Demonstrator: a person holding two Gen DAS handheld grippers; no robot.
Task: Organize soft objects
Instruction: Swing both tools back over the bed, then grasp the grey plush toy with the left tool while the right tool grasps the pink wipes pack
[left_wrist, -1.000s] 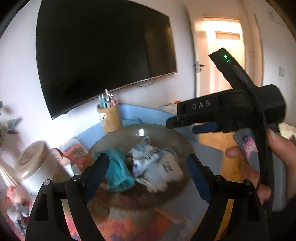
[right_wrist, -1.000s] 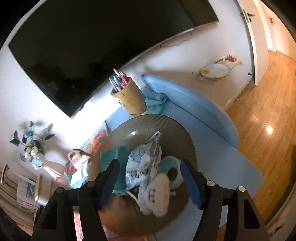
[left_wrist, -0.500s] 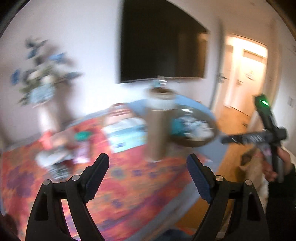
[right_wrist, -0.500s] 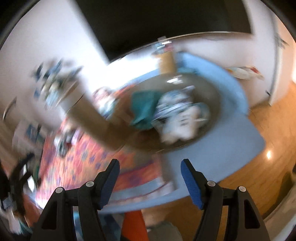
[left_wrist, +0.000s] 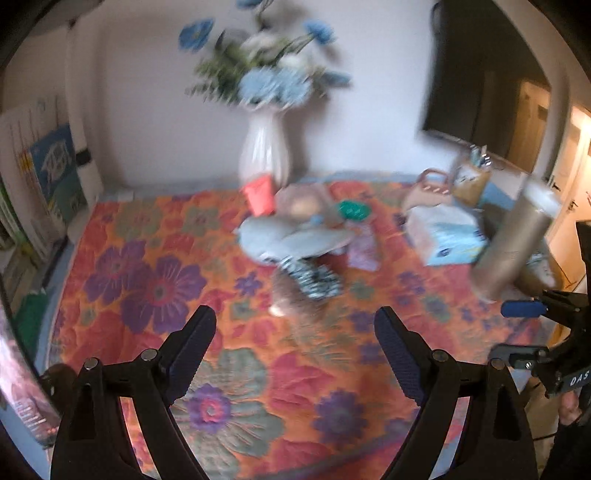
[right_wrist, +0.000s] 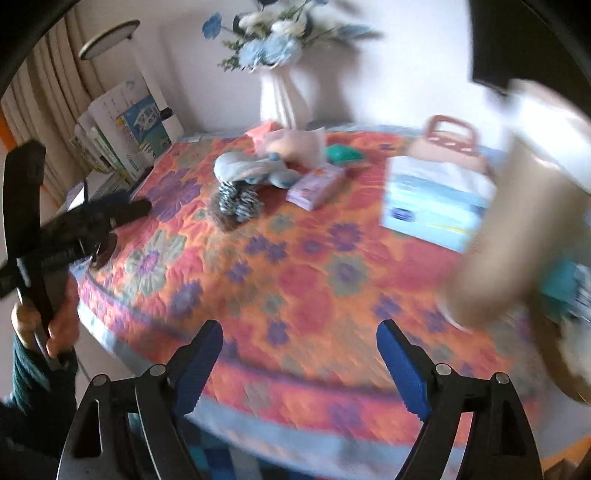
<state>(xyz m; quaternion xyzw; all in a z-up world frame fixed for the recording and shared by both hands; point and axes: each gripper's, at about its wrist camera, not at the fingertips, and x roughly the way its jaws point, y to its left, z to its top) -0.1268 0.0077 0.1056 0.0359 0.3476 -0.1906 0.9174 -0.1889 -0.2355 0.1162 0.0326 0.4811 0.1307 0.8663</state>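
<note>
— What does the left hand-held gripper (left_wrist: 295, 343) hold?
— Nothing; its fingers are spread wide above the floral tabletop (left_wrist: 155, 280).
— And the soft things?
— A grey plush toy (left_wrist: 291, 240) lies mid-table near the white vase (left_wrist: 264, 147), a striped cloth (left_wrist: 314, 280) touching its near side.
— The right hand-held gripper (right_wrist: 299, 354)?
— Fingers likewise wide apart and empty, hovering over the tabletop's near edge, a tan cylinder (right_wrist: 517, 236) blurred to its right.
</note>
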